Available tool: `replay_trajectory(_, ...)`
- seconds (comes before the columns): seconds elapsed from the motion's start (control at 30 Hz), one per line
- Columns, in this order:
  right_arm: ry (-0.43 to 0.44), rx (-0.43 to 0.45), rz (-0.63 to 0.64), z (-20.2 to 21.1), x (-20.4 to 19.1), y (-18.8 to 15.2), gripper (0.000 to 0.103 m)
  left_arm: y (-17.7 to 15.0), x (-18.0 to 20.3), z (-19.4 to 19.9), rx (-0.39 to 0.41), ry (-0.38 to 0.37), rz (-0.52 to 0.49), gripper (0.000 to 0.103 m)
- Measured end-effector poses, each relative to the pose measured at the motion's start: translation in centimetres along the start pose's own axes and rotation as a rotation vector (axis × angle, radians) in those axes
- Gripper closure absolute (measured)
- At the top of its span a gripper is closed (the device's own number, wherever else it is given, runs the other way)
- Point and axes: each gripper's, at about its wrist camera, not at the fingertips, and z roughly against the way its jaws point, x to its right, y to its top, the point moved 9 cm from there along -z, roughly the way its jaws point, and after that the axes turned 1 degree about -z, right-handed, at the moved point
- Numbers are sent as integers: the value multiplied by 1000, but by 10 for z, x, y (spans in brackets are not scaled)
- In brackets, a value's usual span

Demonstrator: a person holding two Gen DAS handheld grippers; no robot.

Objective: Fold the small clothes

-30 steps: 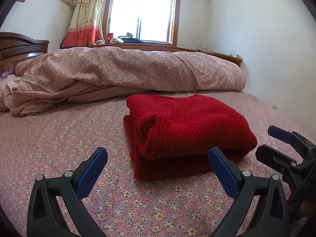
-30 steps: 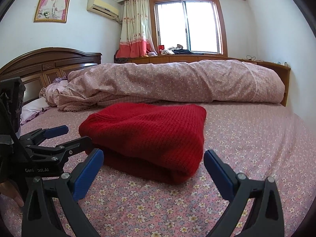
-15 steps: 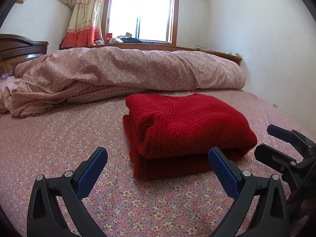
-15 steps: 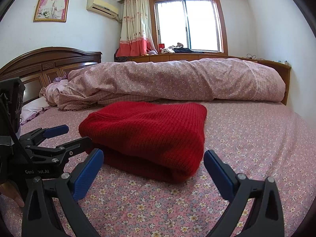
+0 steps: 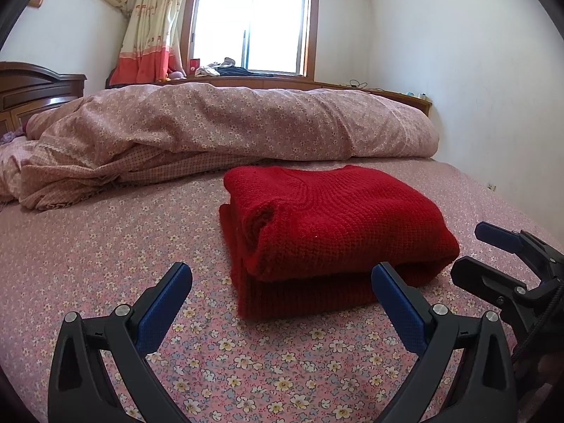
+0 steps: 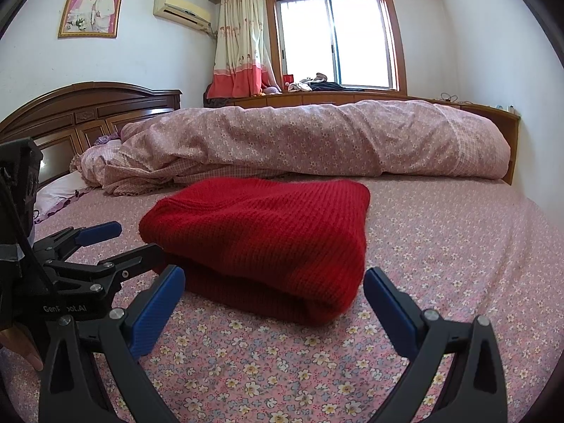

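Note:
A red knit sweater (image 5: 338, 222) lies folded in a thick rectangular stack on the flowered pink bed sheet (image 5: 105, 246); it also shows in the right wrist view (image 6: 268, 236). My left gripper (image 5: 282, 282) is open and empty, just short of the sweater's near edge. My right gripper (image 6: 275, 282) is open and empty, in front of the sweater's near right edge. The right gripper shows at the right of the left wrist view (image 5: 493, 253), and the left gripper at the left of the right wrist view (image 6: 112, 243). Neither touches the sweater.
A rolled pink flowered quilt (image 5: 229, 127) lies across the far side of the bed (image 6: 317, 141). A dark wooden headboard (image 6: 88, 112) stands at the left. A window ledge with clutter (image 6: 317, 84) runs behind the bed. A white wall (image 5: 476, 88) closes the right side.
Both grippers have stayed open and nearly still. The views drift only slightly; the sweater has not moved.

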Motion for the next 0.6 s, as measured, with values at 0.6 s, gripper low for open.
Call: replay_trajectory(0.6,1,-3,0,-1,0,-1,0,-2,0,-1,-5,-2,-5,4)
